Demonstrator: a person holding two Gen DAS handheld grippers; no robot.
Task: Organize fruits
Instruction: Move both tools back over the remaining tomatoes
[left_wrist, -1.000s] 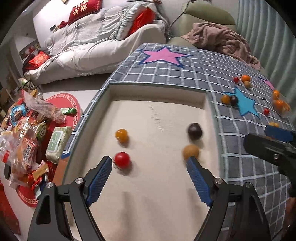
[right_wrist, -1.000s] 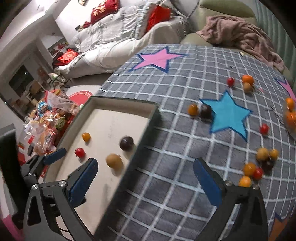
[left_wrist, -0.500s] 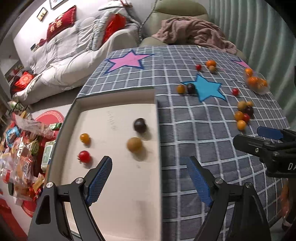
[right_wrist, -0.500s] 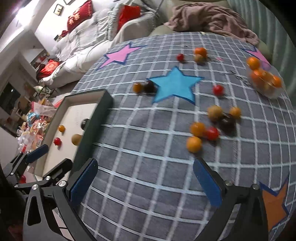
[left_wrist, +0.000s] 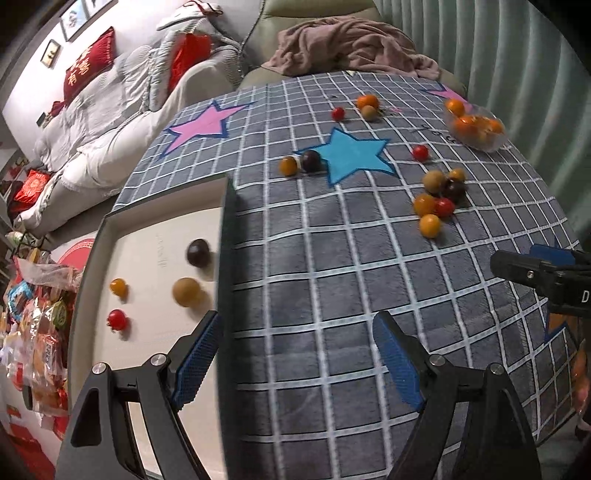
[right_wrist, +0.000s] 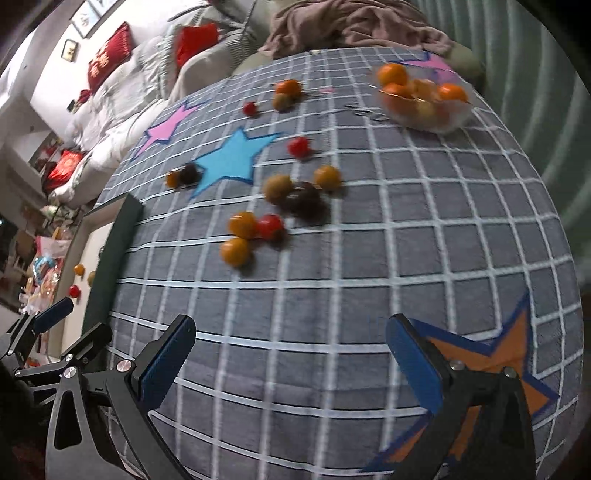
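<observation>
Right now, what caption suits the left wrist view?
Open left gripper straddles tray wall; four fruits inside, more scattered on grid cloth.

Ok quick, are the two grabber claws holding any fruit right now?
Left gripper: open, holding nothing.
Right gripper: open, holding nothing.

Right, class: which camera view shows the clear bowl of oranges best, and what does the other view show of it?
The right wrist view shows the clear bowl of oranges best: it sits larger there, with separate oranges and the see-through rim distinct. The left wrist view shows the same bowl small, at the far right edge of the grey checked tablecloth.
</observation>
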